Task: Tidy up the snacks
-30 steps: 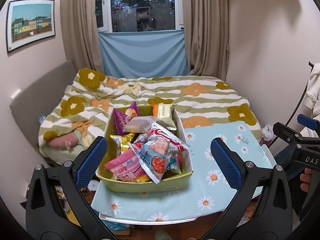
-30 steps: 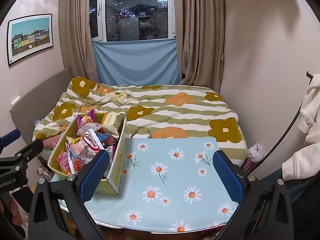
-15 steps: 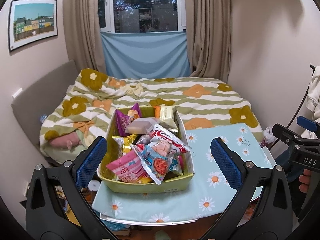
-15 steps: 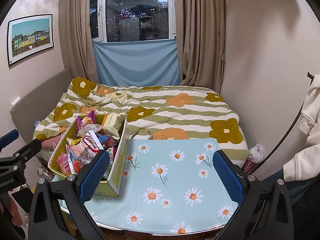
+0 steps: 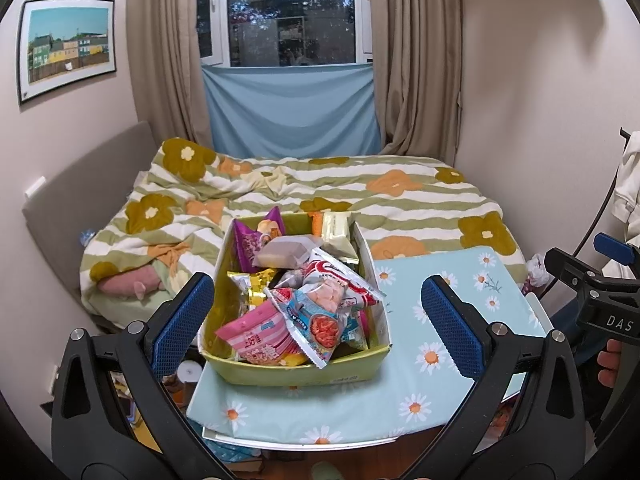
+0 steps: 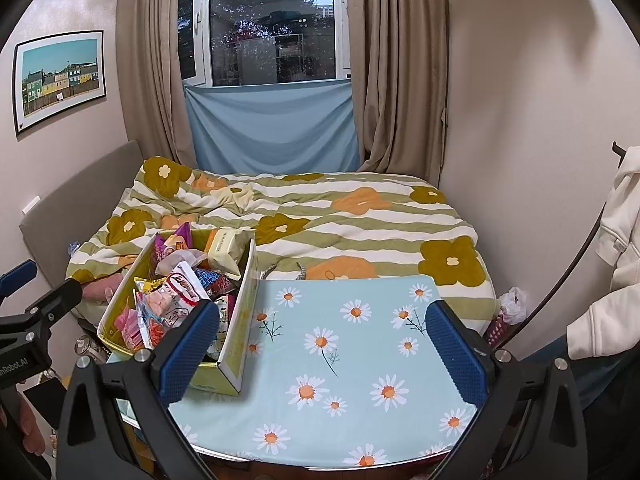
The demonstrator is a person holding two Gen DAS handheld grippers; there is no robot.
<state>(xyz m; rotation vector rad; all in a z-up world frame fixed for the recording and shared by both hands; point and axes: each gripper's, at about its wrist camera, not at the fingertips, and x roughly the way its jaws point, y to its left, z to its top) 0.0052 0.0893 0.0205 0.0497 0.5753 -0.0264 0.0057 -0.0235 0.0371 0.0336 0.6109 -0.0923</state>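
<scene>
A yellow-green box (image 5: 296, 372) heaped with snack packets (image 5: 308, 312) stands on the left part of a small table with a blue daisy cloth (image 5: 440, 356). It also shows in the right wrist view (image 6: 236, 344), at the cloth's left edge. My left gripper (image 5: 316, 324) is open and empty, held in front of the box with its blue pads either side of it. My right gripper (image 6: 324, 344) is open and empty, held over the bare daisy cloth (image 6: 352, 344) to the right of the box.
A bed with a green striped flower quilt (image 5: 320, 192) lies right behind the table. Walls close in on both sides. A white garment (image 6: 616, 248) hangs at the right. A pink soft toy (image 5: 128, 284) lies at the bed's left edge.
Both grippers have stayed open and almost still. The left wrist view has drifted slightly, so the box sits a touch further right in it.
</scene>
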